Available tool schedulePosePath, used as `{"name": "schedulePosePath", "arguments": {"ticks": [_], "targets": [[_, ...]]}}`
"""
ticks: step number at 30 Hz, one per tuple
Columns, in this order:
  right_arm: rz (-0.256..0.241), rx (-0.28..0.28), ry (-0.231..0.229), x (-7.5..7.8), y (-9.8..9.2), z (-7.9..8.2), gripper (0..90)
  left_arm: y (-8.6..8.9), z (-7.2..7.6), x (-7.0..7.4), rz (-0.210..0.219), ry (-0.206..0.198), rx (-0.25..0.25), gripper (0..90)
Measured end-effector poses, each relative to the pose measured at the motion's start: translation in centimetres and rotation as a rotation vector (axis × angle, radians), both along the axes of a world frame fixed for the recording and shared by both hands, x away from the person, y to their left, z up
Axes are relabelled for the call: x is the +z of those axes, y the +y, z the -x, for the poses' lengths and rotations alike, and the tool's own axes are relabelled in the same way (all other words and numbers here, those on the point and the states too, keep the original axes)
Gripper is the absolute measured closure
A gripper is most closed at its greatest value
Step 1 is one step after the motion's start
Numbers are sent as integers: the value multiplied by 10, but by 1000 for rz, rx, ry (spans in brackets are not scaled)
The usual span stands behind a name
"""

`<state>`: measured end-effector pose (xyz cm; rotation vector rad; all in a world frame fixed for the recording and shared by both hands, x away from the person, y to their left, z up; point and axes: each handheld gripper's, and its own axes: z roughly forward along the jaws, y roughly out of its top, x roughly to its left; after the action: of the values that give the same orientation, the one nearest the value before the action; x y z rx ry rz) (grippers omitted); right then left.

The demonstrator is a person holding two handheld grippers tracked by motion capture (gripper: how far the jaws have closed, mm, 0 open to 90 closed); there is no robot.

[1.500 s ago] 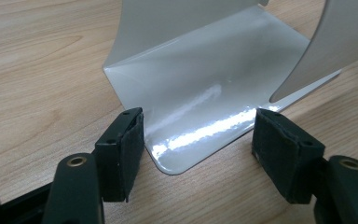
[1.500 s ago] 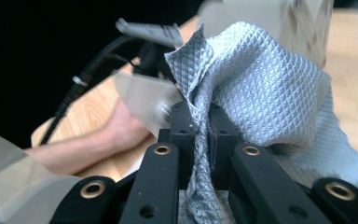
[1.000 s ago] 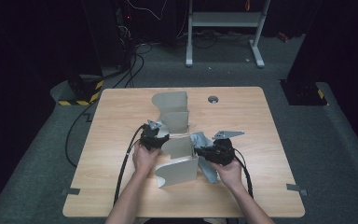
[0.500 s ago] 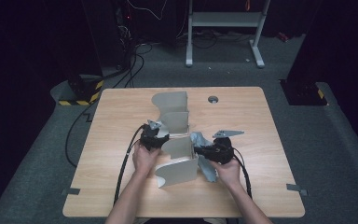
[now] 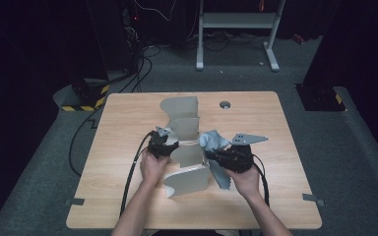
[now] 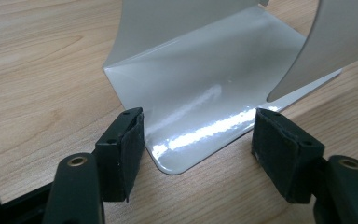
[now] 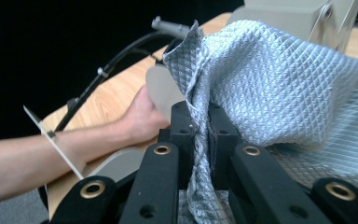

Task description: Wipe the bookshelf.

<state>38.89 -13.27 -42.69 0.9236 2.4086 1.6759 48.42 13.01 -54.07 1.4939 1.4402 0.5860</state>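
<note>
Jaws of the left gripper (image 6: 198, 140) stand wide apart, one on each side of the rounded near corner of a grey metal rack (image 5: 184, 142), not touching it. That rack sits mid-table (image 5: 123, 196), its long axis running near to far, with curved upright dividers along it. Right of it, the right gripper (image 7: 200, 140) is clamped on a fold of grey-blue quilted cloth (image 7: 279, 88), which bunches up just beside the rack's right edge.
</note>
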Motion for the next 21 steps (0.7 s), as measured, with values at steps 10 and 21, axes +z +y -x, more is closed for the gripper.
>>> {"name": "schedulePosePath", "arguments": {"ticks": [10, 21], "targets": [[47, -19, 106, -40, -5, 7, 843, 0, 0, 0, -2, 1, -2, 349], [133, -26, 225, -92, 2, 6, 844, 0, 0, 0, -2, 0, 0, 353]]}}
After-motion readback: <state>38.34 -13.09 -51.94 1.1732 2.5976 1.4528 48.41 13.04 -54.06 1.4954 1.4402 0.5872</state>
